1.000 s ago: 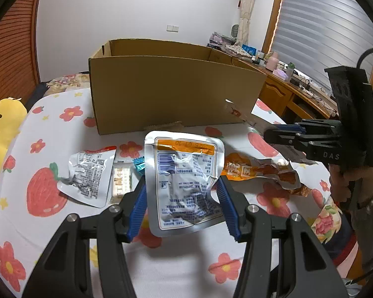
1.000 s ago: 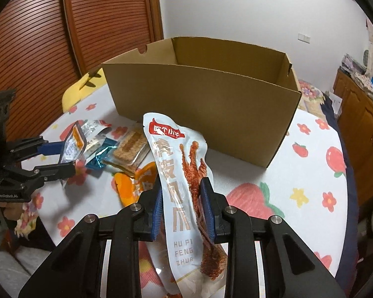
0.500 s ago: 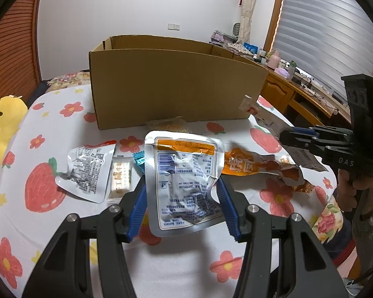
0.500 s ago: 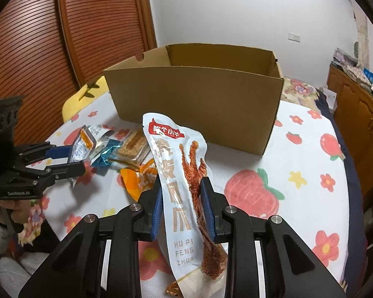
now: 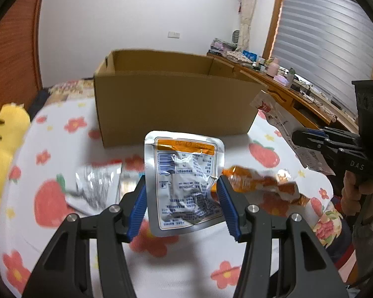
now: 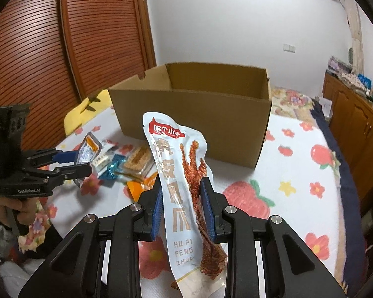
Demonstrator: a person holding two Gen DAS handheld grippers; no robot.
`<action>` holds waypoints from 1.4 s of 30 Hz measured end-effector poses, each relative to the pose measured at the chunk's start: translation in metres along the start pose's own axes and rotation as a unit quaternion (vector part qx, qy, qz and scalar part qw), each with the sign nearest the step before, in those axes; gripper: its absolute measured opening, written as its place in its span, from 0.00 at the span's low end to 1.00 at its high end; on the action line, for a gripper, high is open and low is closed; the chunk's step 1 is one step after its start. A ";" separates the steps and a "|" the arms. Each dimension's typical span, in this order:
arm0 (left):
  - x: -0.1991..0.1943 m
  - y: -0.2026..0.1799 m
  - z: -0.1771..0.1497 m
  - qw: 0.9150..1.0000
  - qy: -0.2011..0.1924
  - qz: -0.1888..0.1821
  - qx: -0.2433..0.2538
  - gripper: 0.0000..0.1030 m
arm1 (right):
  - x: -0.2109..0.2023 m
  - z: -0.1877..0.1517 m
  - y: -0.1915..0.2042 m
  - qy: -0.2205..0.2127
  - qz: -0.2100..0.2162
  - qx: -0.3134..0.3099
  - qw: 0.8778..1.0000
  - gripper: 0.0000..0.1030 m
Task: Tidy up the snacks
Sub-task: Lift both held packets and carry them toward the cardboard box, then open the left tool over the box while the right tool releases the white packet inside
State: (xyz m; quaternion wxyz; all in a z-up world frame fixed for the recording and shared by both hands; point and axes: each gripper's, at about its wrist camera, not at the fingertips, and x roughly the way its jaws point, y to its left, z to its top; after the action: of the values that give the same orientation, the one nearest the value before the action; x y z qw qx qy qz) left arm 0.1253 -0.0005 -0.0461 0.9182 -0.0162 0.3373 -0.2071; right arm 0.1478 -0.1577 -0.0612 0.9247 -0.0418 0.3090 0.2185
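My left gripper [image 5: 181,193] is shut on a silver foil pouch with an orange band [image 5: 185,178] and holds it above the table, in front of the open cardboard box [image 5: 171,109]. My right gripper [image 6: 182,200] is shut on a long white chicken-feet snack pack [image 6: 179,173] and holds it upright before the same box [image 6: 199,114]. The left gripper also shows in the right wrist view [image 6: 69,164], and the right gripper in the left wrist view [image 5: 308,139].
Loose snacks lie on the floral tablecloth [image 5: 62,149]: a silver pouch [image 5: 94,186], an orange packet [image 5: 258,183], a biscuit pack [image 6: 138,160] and a blue wrapper [image 6: 113,168]. A yellow cushion [image 5: 2,154] sits at the left. A wooden sideboard [image 6: 355,124] stands on the right.
Both grippers have risen and drawn back from the table with their packs held; the box looks lower and its open top shows more.
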 end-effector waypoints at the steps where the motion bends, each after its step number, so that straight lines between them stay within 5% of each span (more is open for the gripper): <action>1: -0.003 -0.001 0.006 1.000 -0.006 0.001 0.005 0.52 | -0.002 0.004 0.001 -0.003 -0.001 -0.004 1.000 0.27; 17: -0.021 -0.002 0.087 0.997 -0.062 0.007 0.049 0.52 | -0.017 0.057 0.016 -0.045 -0.028 -0.060 0.997 0.25; 28: -0.008 0.005 0.112 0.997 -0.060 0.014 0.042 0.52 | 0.016 0.080 0.025 -0.025 -0.075 -0.122 0.989 0.12; 29: -0.008 0.004 0.115 0.997 -0.063 0.015 0.045 0.52 | 0.016 0.085 0.025 -0.026 -0.079 -0.125 0.989 0.00; 42: 0.013 0.014 0.155 0.995 -0.076 0.039 0.045 0.52 | 0.042 0.148 0.023 -0.046 -0.138 -0.156 0.977 0.00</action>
State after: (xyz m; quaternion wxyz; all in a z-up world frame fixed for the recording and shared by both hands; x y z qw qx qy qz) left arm 0.2369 -0.0102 0.0631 0.9481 0.0223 0.2578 -0.1846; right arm 0.2499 -0.0897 0.0348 0.9413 -0.2176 0.2191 0.1362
